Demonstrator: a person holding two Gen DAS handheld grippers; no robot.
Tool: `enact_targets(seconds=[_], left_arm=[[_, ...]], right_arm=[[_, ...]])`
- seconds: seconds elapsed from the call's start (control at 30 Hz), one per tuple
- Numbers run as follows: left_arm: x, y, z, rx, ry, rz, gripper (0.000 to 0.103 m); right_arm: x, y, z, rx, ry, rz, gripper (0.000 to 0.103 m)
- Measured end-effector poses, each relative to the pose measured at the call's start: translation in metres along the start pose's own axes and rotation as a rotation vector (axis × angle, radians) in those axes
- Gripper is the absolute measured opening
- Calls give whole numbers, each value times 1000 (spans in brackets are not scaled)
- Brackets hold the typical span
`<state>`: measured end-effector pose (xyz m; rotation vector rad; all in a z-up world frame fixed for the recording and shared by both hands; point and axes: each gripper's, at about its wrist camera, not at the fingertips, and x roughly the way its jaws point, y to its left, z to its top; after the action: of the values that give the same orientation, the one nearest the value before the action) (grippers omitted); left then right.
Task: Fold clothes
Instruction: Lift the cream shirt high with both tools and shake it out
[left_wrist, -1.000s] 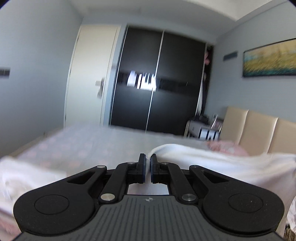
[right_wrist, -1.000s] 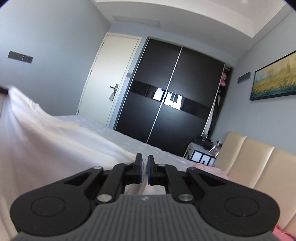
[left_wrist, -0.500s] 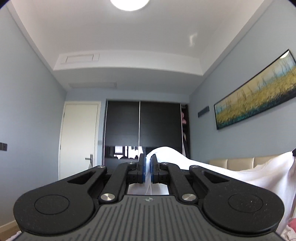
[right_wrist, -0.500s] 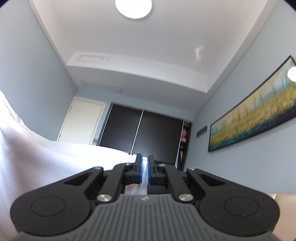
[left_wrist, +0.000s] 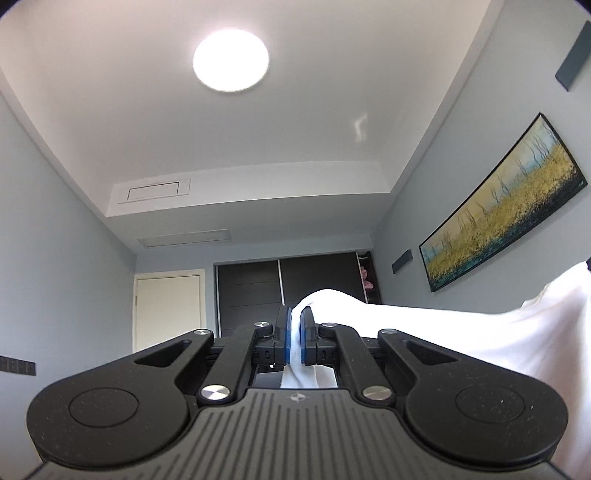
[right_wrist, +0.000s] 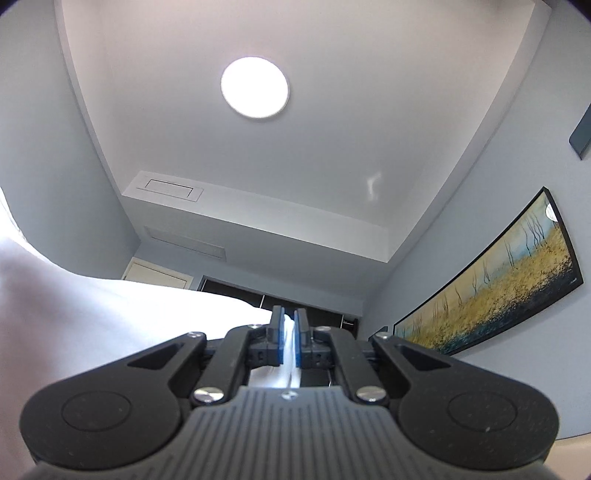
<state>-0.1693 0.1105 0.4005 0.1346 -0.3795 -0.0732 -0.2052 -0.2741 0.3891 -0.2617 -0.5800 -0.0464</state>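
Observation:
A white garment (left_wrist: 461, 336) hangs stretched between both grippers, lifted into the air. My left gripper (left_wrist: 295, 326) is shut on one edge of it, the cloth pinched between the blue pads and running off to the right. In the right wrist view my right gripper (right_wrist: 289, 332) is shut on the white garment (right_wrist: 92, 325) too, which spreads away to the left and fills the lower left. Both grippers point upward toward the ceiling. The bed is hidden below the views.
A round ceiling light (left_wrist: 231, 61) glows overhead. A dark sliding wardrobe (left_wrist: 258, 288) and a cream door (left_wrist: 168, 310) stand at the far wall. A long yellow landscape painting (right_wrist: 491, 284) hangs on the right wall.
Both grippers have risen and tilted upward with the white garment held. The bed and headboard dropped out of view; the ceiling and its light now fill both views.

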Motion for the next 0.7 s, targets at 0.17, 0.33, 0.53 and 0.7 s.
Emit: enact_targets(seconds=[0.17,0.33,0.53,0.7], left_arm=[[19,2,-15,8,90,9,3],[64,7,-56,10,240,4,3],[130,5,-125,25,422,0,3],[191,6,-208,75,571,-1,3]], right_arm=[[21,7,-13,-3,60,38,5],[58,19,-56,18,187,87,6],[108,46,-138,26,376,136,5],[147,78,-211,8,518,149,5]])
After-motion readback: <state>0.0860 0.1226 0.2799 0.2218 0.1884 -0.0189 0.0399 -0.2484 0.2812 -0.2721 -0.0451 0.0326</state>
